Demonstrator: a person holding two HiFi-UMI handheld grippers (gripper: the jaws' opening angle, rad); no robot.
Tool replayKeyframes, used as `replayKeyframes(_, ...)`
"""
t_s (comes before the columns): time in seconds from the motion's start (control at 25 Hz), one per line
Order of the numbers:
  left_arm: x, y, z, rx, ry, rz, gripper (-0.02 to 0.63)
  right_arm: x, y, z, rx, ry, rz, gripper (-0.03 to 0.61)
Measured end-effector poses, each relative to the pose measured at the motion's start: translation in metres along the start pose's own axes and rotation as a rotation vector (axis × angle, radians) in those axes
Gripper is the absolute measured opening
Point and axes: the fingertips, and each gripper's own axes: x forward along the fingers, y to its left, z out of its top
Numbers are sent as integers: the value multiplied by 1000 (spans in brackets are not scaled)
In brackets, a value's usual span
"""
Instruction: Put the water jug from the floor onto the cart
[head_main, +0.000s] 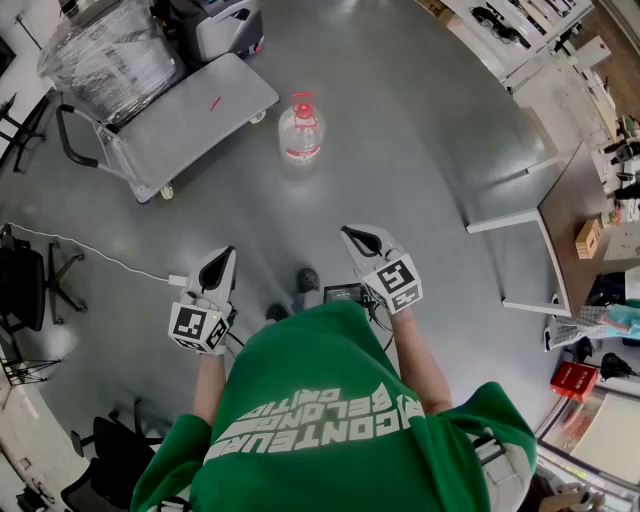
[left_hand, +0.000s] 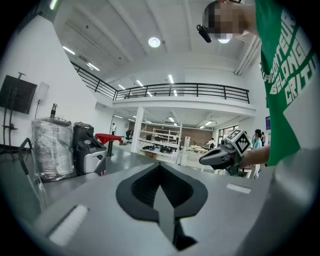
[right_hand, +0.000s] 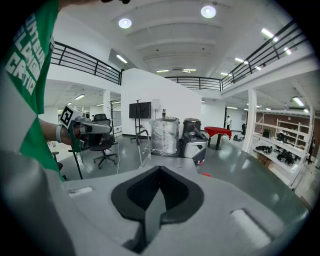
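Note:
The clear water jug (head_main: 301, 130) with a red cap stands upright on the grey floor, a step ahead of me. Just left of it is the flat grey cart (head_main: 190, 112), with its push handle (head_main: 66, 136) on the far left; the deck (right_hand: 173, 161) also shows in the right gripper view. My left gripper (head_main: 224, 256) and right gripper (head_main: 351, 236) are held out side by side in front of my chest, well short of the jug. Both are shut, with nothing between the jaws (left_hand: 160, 166) (right_hand: 160, 170). Each gripper view shows the other gripper (left_hand: 220, 157) (right_hand: 82, 129).
A plastic-wrapped pallet load (head_main: 108, 50) and a dark machine (head_main: 215, 25) stand behind the cart. Office chairs (head_main: 40, 275) and a white cable (head_main: 90, 255) are at the left. A white table frame (head_main: 520, 225) and desks are on the right.

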Motion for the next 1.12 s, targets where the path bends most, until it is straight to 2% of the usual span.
replayKeyframes(0.28,5,-6,-9,-8,49,-6,14,-6,1,-8,23,9,5,-8)
replayKeyframes(0.48,20,-5,-9,-3,50,-39,14,-6,-13,-11,40,13,-33,-8)
replayKeyframes(1.12,48,-11,-16,-7,89,-44,12,-4,-37,-14,56,7,-27,-8)
